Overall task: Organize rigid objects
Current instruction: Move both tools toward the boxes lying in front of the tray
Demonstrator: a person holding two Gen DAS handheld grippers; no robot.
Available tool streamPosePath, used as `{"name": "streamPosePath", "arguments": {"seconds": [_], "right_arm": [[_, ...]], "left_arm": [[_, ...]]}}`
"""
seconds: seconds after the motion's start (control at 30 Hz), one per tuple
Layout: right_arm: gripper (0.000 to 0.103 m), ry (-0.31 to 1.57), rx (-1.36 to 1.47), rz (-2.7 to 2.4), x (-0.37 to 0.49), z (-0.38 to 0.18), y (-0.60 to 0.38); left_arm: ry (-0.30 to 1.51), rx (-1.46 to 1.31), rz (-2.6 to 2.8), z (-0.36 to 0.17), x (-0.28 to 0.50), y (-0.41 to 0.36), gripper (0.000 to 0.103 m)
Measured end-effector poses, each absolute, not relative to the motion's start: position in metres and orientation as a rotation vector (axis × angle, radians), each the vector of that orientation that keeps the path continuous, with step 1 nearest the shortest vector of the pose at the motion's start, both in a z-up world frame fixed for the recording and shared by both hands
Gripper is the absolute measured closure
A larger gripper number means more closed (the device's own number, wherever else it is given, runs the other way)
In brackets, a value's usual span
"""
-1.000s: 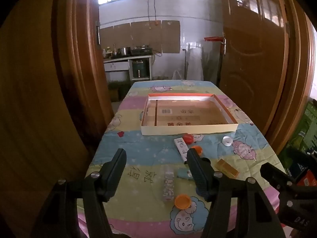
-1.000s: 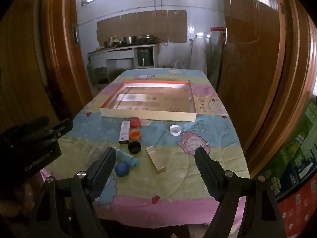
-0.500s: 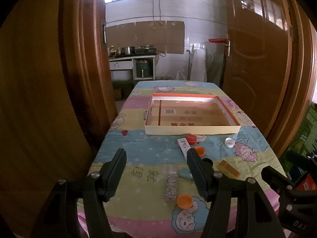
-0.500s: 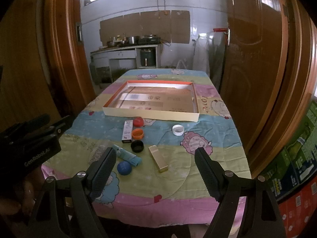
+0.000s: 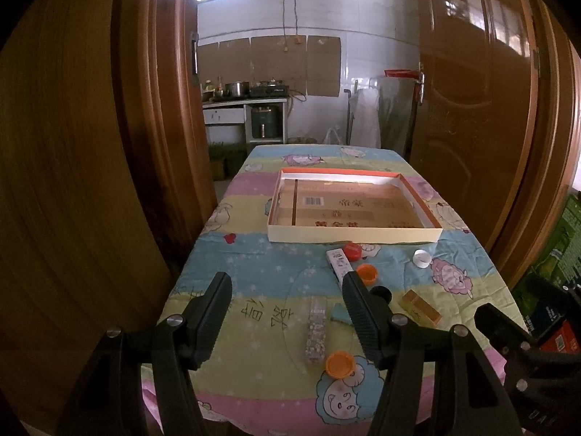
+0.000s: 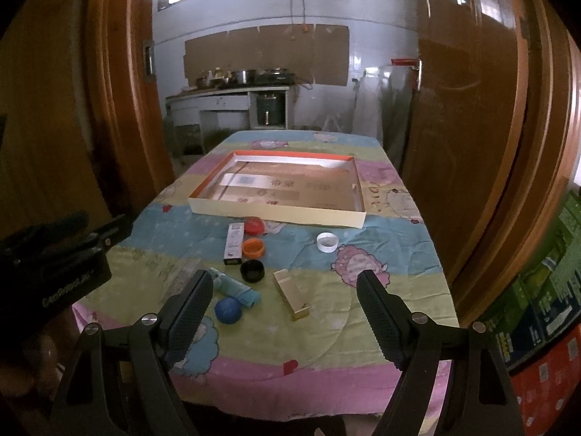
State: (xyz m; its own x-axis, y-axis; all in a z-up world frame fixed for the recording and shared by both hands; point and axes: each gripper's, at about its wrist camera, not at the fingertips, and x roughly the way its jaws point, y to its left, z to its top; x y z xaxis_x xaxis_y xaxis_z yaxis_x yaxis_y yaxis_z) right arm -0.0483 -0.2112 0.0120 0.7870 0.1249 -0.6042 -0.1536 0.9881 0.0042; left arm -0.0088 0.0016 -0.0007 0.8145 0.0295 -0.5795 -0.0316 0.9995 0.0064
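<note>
A shallow cardboard box tray (image 5: 354, 235) (image 6: 279, 213) lies mid-table. In front of it lie a red cap (image 5: 352, 250) (image 6: 253, 226), a white carton (image 5: 337, 262) (image 6: 234, 241), an orange cap (image 5: 366, 273) (image 6: 253, 247), a black cap (image 6: 252, 270), a white cap (image 5: 422, 257) (image 6: 327, 242), a gold box (image 5: 419, 306) (image 6: 291, 295), a teal tube (image 6: 234, 286), a blue cap (image 6: 228, 310), a clear glittery stick (image 5: 316, 328) and another orange cap (image 5: 340, 363). My left gripper (image 5: 287, 314) and right gripper (image 6: 285, 314) are open and empty, above the near table edge.
The table (image 5: 254, 269) has a colourful cartoon cloth and stands between two wooden doors (image 5: 472, 127) (image 6: 468, 127). A kitchen counter (image 5: 247, 101) stands behind. Green and red cartons (image 6: 537, 309) are stacked on the floor at right.
Both grippers have drawn back and risen a little from the table, so the objects look smaller and farther. Nothing on the table has moved.
</note>
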Motion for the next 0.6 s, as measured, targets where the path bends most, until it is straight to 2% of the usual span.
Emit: {"name": "streamPosePath", "arguments": {"seconds": [0.6], "right_arm": [[0.02, 0.653, -0.051, 0.171, -0.0492, 0.0116, -0.2076]], "left_arm": [[0.62, -0.004, 0.033, -0.0014, -0.0091, 0.002, 0.039]]}}
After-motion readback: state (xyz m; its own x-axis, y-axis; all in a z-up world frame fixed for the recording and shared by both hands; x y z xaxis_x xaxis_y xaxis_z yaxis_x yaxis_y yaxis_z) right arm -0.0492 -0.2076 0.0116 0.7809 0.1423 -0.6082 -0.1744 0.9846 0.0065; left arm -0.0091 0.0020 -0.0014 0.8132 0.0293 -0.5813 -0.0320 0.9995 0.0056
